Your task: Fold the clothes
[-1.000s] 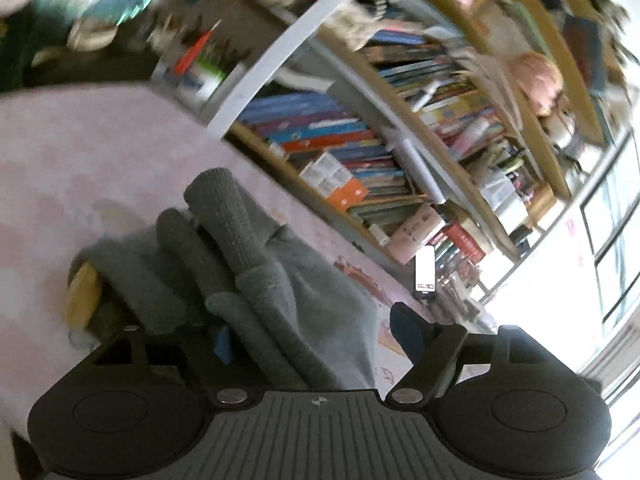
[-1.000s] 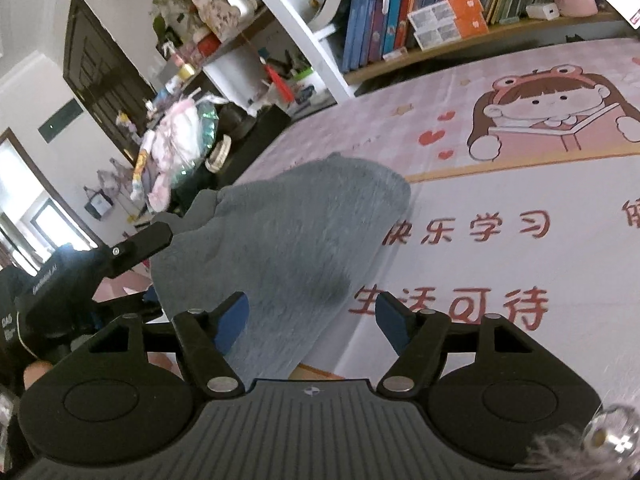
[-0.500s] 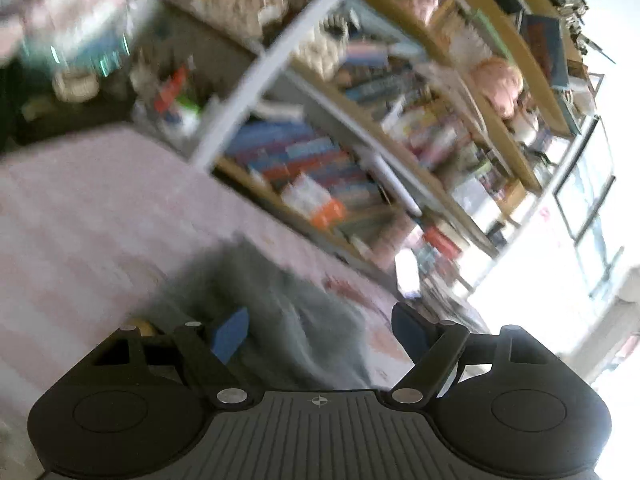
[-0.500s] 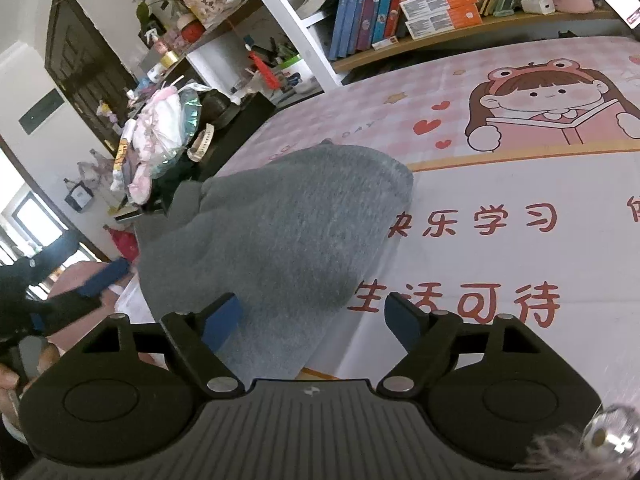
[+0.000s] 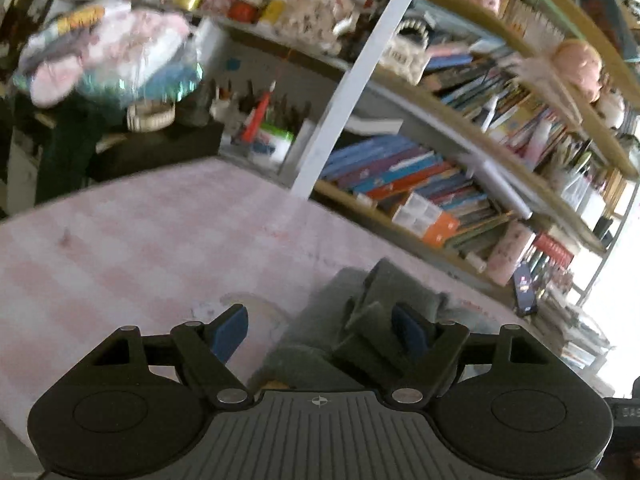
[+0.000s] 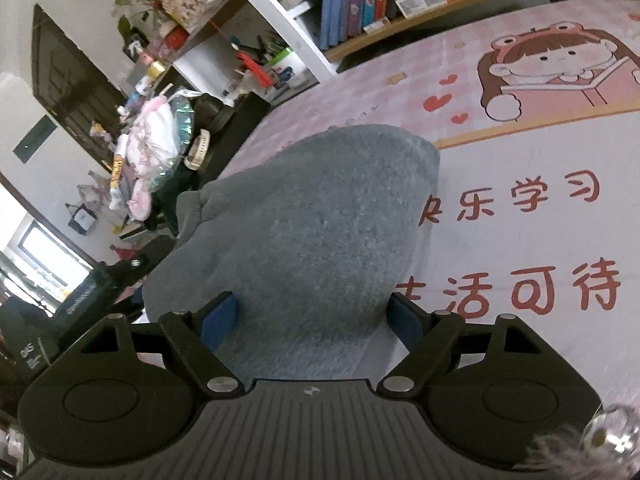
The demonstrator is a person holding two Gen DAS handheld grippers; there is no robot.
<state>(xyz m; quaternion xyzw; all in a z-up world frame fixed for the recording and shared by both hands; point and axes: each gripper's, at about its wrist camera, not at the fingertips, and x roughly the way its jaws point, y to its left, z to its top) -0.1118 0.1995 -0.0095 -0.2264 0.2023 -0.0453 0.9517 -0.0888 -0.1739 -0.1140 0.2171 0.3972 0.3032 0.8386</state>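
Left fingers: the left gripper [image 5: 320, 330] has its blue-padded fingers [image 5: 230, 330] spread wide, nothing pinched; the right-hand pad sits against a rumpled fold of the grey garment [image 5: 372, 312], while the left-hand pad hangs over bare pink cloth.
Right fingers: the right gripper [image 6: 310, 316] stands just as wide, its jaws having just been opening; the grey garment [image 6: 304, 220] lies between the pads, which do not press on it.
Garment: a fuzzy grey knit, lying in a rounded heap on the table [image 6: 520, 220], its far end near the printed red characters [image 6: 516, 200] and its near end under the right gripper.
Table cover: pink checked at the far side, pale with a cartoon girl [image 6: 560, 68] holding a book, plus small red hearts.
Other gripper seen: from the right wrist view, the left gripper's black body [image 6: 84, 292] shows at the left edge, beside the garment.
Background: a bookshelf [image 5: 440, 184] packed with books runs behind the table; a pile of pink and white bundles [image 5: 108, 52] sits further left.
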